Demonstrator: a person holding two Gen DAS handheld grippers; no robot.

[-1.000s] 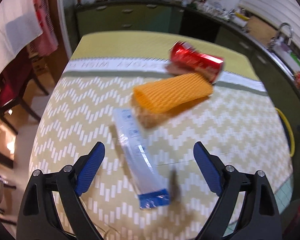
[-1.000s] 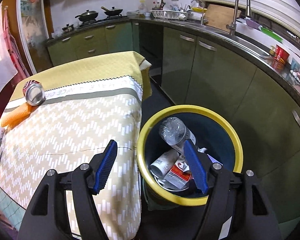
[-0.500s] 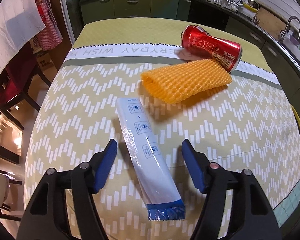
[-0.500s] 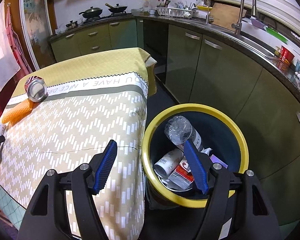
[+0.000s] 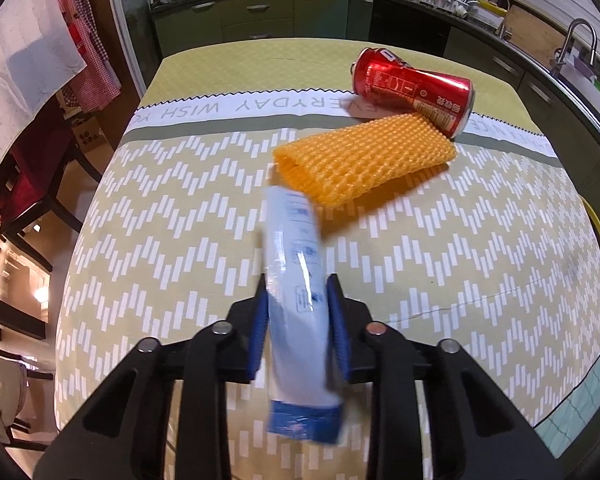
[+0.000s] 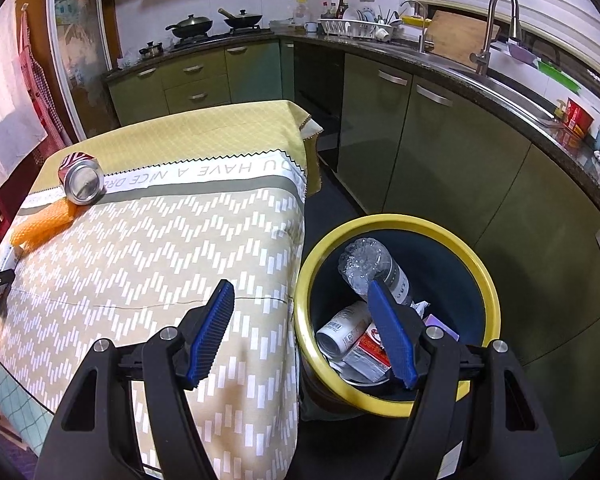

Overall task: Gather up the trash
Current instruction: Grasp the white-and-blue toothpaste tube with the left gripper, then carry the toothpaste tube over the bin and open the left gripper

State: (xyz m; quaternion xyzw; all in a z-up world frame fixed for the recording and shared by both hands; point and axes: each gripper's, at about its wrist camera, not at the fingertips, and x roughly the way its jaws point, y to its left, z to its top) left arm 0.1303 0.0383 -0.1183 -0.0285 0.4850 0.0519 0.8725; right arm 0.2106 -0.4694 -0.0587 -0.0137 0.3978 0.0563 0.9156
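Wrapper (image 5: 296,296): light, crinkly, slippery; near can (image 5: 412,90); left claw (image 5: 298,316), just closing, pinches its middle; right claw (image 6: 300,328) spread.

On the table (image 5: 148,264) draped in a zigzag-patterned yellow cloth, the near, left and right stretches lie bare and passable. Farther off, an orange foam mesh sleeve (image 5: 364,164) lies across the middle, touching a red aluminium drink can (image 5: 414,90) on its side behind it. Right of the table, the yellow-rimmed dark round bin (image 6: 396,222) stands open-topped; a clear plastic bottle (image 6: 374,268) and crumpled packaging fill its bottom. Green cabinets (image 6: 440,148) close off the far right.
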